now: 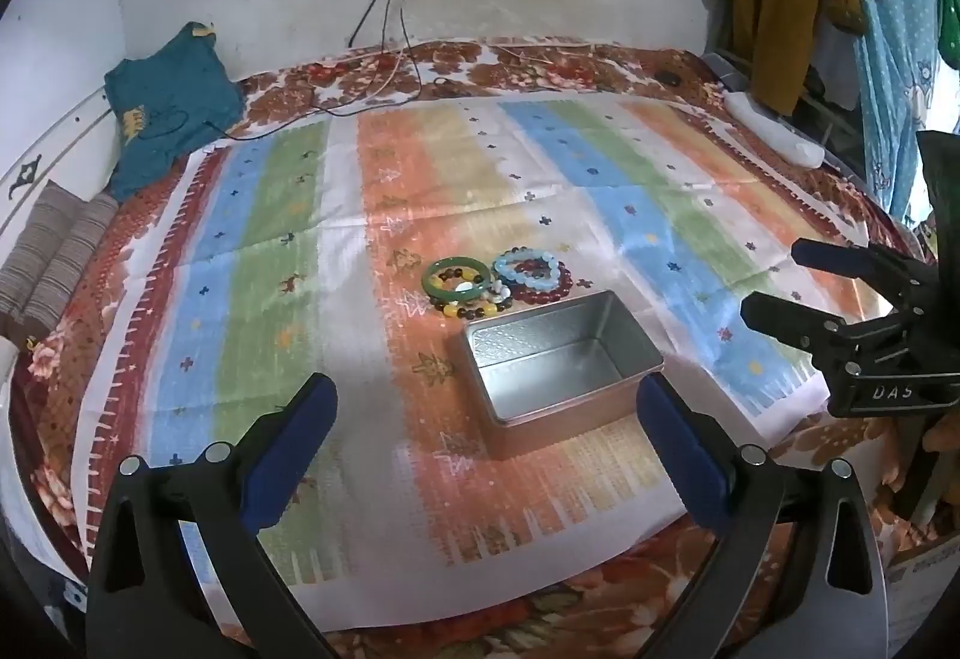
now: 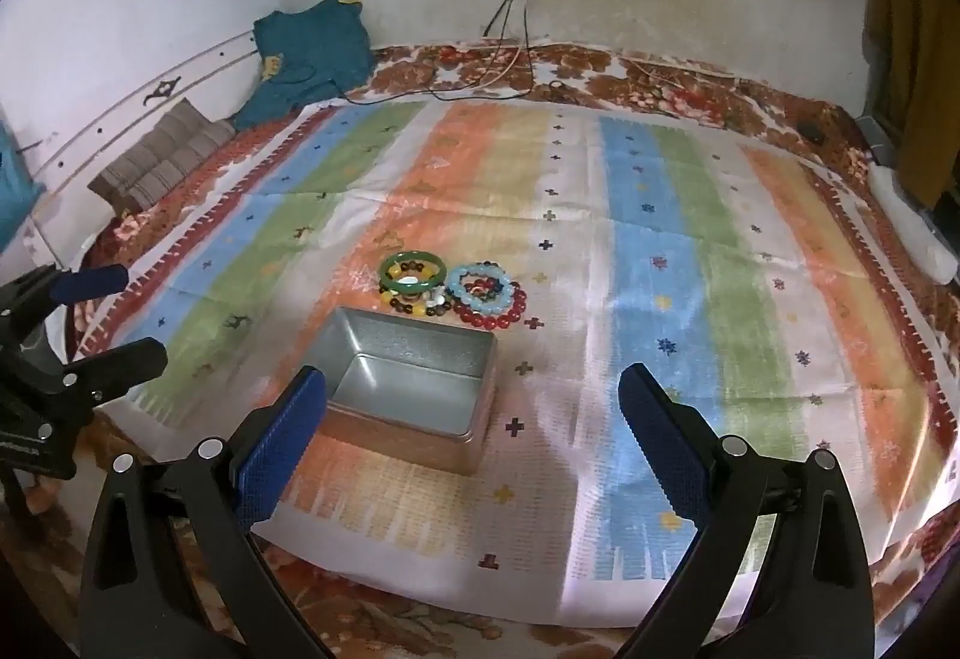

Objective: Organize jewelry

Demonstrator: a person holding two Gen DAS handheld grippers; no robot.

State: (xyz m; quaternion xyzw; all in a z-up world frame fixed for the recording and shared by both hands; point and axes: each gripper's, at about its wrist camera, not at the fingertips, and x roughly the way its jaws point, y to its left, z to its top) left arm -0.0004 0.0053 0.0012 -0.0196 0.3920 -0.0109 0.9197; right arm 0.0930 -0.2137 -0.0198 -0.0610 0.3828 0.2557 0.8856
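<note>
Both claws hung spread wide and empty above the bed: the left claw [image 1: 486, 395] and the right claw [image 2: 474, 383]. On the striped, pastel-coloured cloth [image 2: 660, 299] stood an open rectangular metal tin [image 2: 414, 365], seemingly empty. Just beyond it lay the jewelry: a green bangle [image 2: 413, 272], a pale-blue bead bracelet [image 2: 480, 290] and a red bead bracelet [image 2: 498, 320], bunched together.

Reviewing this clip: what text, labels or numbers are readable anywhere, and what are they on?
"DAS": white letters on the black body of the right tool, seen from the left wrist view.
Yellow print on the teal folded garment: too blurred to read.
Silver rectangular metal tin: no lettering visible.
</note>
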